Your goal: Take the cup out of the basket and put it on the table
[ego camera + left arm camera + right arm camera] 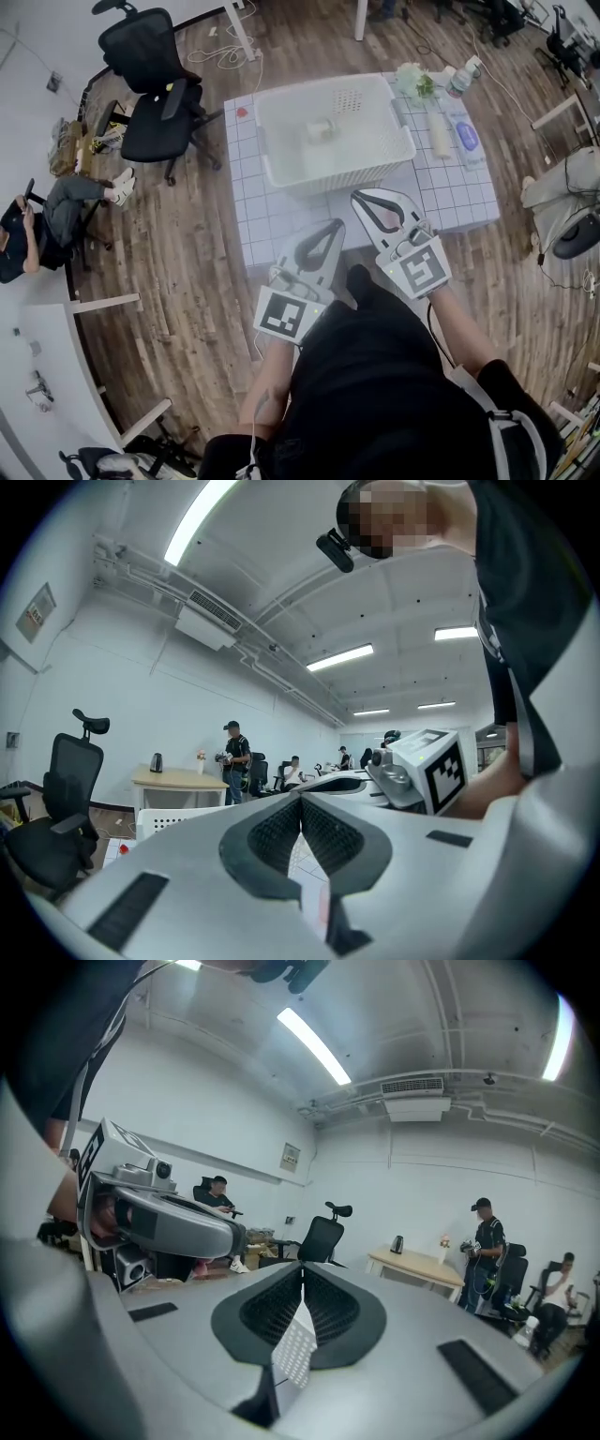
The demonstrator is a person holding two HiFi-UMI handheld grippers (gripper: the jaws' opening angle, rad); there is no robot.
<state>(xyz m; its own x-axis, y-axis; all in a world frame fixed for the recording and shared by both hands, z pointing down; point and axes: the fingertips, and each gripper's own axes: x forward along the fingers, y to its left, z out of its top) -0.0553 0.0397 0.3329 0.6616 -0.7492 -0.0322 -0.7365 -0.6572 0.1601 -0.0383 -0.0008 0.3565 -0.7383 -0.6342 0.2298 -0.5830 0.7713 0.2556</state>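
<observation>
The left gripper and right gripper hover before the white gridded bench, jaws pressed together and empty, the reach seemingly not begun. The small pale cup rests inside the white perforated plastic basket.

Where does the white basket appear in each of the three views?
Head view: white basket, upper centre.
Left gripper view: white basket, lower left.
Right gripper view: white basket's perforated wall, low centre.
Shared landmark: black office chair.
</observation>
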